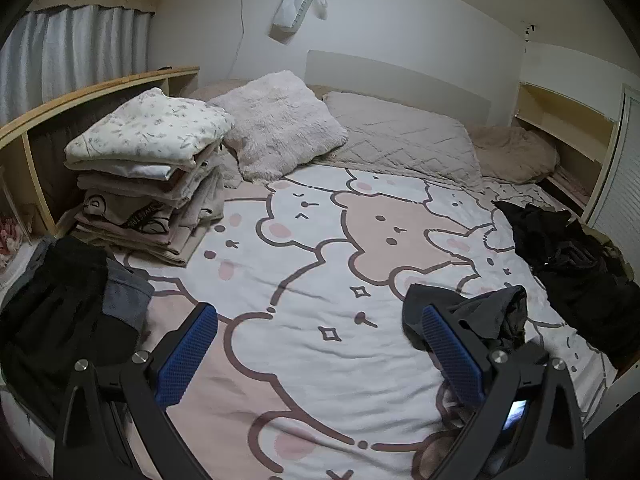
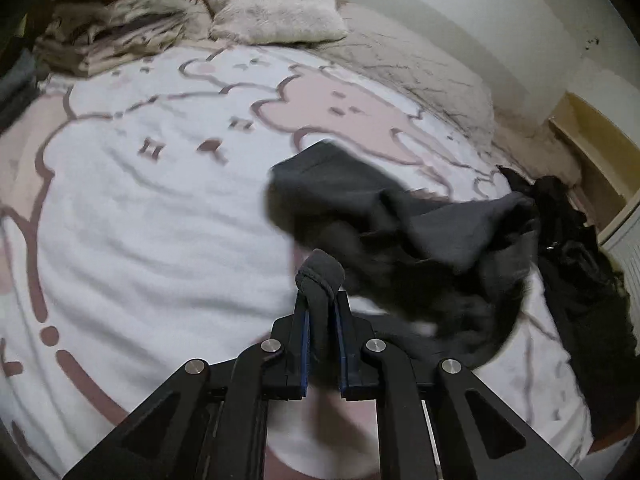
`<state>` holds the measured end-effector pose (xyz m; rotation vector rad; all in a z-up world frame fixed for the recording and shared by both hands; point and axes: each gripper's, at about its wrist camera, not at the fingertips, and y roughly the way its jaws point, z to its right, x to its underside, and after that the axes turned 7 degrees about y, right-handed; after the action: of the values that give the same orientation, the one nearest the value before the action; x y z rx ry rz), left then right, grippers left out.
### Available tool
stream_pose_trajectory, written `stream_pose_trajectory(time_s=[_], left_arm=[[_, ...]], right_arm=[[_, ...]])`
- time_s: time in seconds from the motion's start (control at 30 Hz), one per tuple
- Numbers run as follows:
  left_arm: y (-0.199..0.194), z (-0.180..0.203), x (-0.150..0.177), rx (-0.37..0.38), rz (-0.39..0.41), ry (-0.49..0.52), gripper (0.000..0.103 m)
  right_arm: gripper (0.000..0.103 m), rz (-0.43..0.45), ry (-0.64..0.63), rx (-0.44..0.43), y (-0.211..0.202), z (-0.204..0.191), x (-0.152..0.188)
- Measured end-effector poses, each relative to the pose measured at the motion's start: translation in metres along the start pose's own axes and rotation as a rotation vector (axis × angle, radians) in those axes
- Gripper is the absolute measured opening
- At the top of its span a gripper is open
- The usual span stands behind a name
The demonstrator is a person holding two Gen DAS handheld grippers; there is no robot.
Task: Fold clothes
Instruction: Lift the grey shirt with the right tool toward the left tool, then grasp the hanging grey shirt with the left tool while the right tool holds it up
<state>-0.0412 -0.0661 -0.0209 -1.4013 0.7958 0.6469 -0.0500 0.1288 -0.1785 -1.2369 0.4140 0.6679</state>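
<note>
A dark grey garment (image 2: pixel 424 224) lies crumpled on the cartoon-bear bedspread (image 2: pixel 160 208), blurred in the right wrist view. My right gripper (image 2: pixel 321 300) is shut on a rolled hem of it, with cloth bunched between the blue pads. In the left wrist view the same dark grey garment (image 1: pixel 480 312) shows just behind my right finger. My left gripper (image 1: pixel 320 328) hangs open above the bedspread (image 1: pixel 320 240), its blue pads (image 1: pixel 188 352) wide apart with nothing between them.
A stack of folded clothes (image 1: pixel 148 176) stands at the bed's far left beside a fluffy pillow (image 1: pixel 280 124). A black pile of clothes (image 1: pixel 572 264) lies at the right edge. More dark clothing (image 1: pixel 56 304) sits near left. Wooden shelves (image 1: pixel 80 96) flank the bed.
</note>
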Motion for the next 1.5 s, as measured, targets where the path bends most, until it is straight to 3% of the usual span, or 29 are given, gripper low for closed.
stream_pose_trajectory(time_s=[0.1,0.27,0.47,0.57,0.7,0.93,1.07,1.2,1.27,1.3,1.33,1.5], left_arm=[[-0.003,-0.002,0.002,0.01,0.006,0.003,0.103],[-0.009,0.003,0.005,0.028,0.02,0.012,0.103],[-0.026,0.015,0.003,0.071,0.076,0.057,0.103],[-0.042,0.024,0.002,0.137,0.138,0.088,0.103],[-0.06,0.033,-0.001,0.23,0.206,0.104,0.103],[-0.066,0.043,0.004,0.321,0.229,0.137,0.103],[-0.056,0.052,0.012,0.379,0.186,0.14,0.099],[-0.054,0.067,0.02,0.443,0.166,0.179,0.095],[-0.053,0.073,0.024,0.489,0.163,0.199,0.09],[-0.052,0.076,0.026,0.502,0.158,0.21,0.081],[-0.049,0.08,0.027,0.502,0.146,0.222,0.076],[-0.036,0.085,0.029,0.455,0.117,0.215,0.075]], right_arm=[[0.011,0.045,0.012,-0.028,-0.031,0.028,-0.019],[0.011,0.282,-0.005,0.018,-0.114,0.096,-0.074],[0.011,0.499,-0.087,0.113,-0.203,0.133,-0.135],[0.011,0.576,-0.059,0.077,-0.239,0.143,-0.154],[0.011,0.676,-0.011,-0.053,-0.29,0.151,-0.175],[0.011,0.76,0.024,-0.211,-0.343,0.156,-0.189],[0.011,0.753,0.056,-0.313,-0.364,0.164,-0.185],[0.011,0.74,0.073,-0.346,-0.369,0.164,-0.182],[0.011,0.735,0.084,-0.355,-0.372,0.168,-0.18],[0.011,0.731,0.09,-0.364,-0.372,0.17,-0.179],[0.011,0.726,0.095,-0.381,-0.373,0.172,-0.179],[0.011,0.729,0.108,-0.44,-0.374,0.182,-0.176]])
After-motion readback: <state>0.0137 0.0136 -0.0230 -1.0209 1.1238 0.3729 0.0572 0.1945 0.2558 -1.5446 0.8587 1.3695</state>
